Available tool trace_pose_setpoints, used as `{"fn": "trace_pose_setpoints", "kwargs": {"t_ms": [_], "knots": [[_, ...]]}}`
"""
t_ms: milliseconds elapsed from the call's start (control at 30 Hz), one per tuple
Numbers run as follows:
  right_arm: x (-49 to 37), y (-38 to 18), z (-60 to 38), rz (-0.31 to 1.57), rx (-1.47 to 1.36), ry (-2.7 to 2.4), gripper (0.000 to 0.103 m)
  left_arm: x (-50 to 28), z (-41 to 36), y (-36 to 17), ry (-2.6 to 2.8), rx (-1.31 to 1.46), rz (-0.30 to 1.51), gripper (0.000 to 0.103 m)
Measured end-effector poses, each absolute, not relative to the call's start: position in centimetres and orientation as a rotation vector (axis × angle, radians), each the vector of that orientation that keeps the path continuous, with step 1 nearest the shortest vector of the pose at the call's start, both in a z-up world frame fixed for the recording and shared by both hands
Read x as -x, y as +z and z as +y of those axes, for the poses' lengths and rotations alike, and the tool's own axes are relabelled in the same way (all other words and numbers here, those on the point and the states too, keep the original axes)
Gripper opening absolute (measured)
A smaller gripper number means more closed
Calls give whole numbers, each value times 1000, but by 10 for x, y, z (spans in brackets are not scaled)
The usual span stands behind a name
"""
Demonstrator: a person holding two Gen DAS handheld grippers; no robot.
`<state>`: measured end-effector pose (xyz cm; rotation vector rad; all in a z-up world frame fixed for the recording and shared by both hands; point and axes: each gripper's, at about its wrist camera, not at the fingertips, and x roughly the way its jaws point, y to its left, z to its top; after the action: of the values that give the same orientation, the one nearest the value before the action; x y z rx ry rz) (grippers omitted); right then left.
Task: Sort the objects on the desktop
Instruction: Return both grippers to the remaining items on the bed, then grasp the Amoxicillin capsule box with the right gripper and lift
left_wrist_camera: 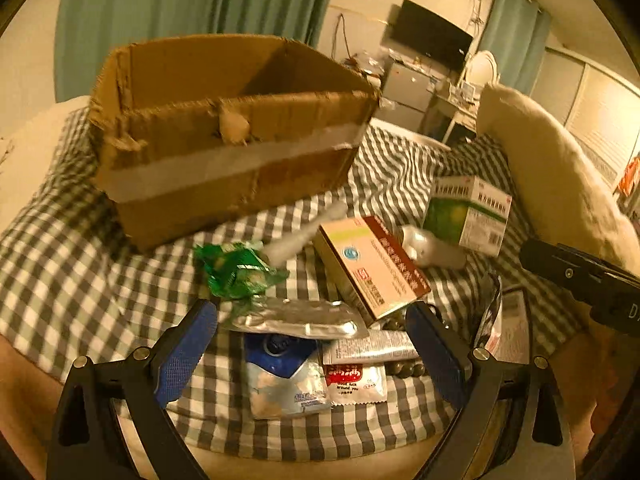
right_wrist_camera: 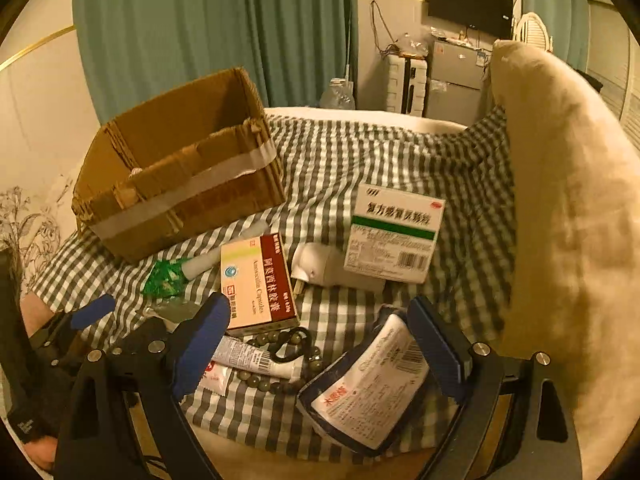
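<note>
Small items lie scattered on a grey-checked bedsheet [left_wrist_camera: 80, 280]. My left gripper [left_wrist_camera: 316, 336] is open above a silver blister pack [left_wrist_camera: 296, 318], a blue-white packet [left_wrist_camera: 280, 380] and a red-white sachet [left_wrist_camera: 352, 384]; its pads touch nothing. A crumpled green wrapper [left_wrist_camera: 236, 272] lies just beyond it. My right gripper [right_wrist_camera: 320, 344] is open over a white tube [right_wrist_camera: 252, 356] and a bead bracelet [right_wrist_camera: 280, 344]. A dark-rimmed pouch with a white label [right_wrist_camera: 372, 384] lies beside its right finger. Farther off are a red-and-pink medicine box [right_wrist_camera: 258, 280], a white bottle [right_wrist_camera: 320, 266] and a green-striped medicine box [right_wrist_camera: 394, 232].
An open cardboard box [left_wrist_camera: 224, 140] with a pale tape band stands at the back left of the sheet. A cream pillow [right_wrist_camera: 560, 200] rises along the right side. Teal curtains, a monitor and a small fridge stand beyond the bed. The left gripper's blue pad [right_wrist_camera: 92, 308] shows in the right wrist view.
</note>
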<state>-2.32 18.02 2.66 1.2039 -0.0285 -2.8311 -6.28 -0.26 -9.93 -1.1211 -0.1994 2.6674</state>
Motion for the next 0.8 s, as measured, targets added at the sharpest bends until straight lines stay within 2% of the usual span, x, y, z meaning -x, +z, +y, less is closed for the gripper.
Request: {"fn": "trace_pose_setpoints", "kwargs": {"t_ms": [300,600,800], "knots": [[35,4,174,-26,-1239,-2773,91,90,-5,-135,2605,1209,-196,100],[56,-14,173,-59,-1308,-2716,91,108,-2,-149,2536,1229,-197,103],[72,-26,158,-1,-1330,-2668,91,112,2,-153,2538,1247,-153,103]]}}
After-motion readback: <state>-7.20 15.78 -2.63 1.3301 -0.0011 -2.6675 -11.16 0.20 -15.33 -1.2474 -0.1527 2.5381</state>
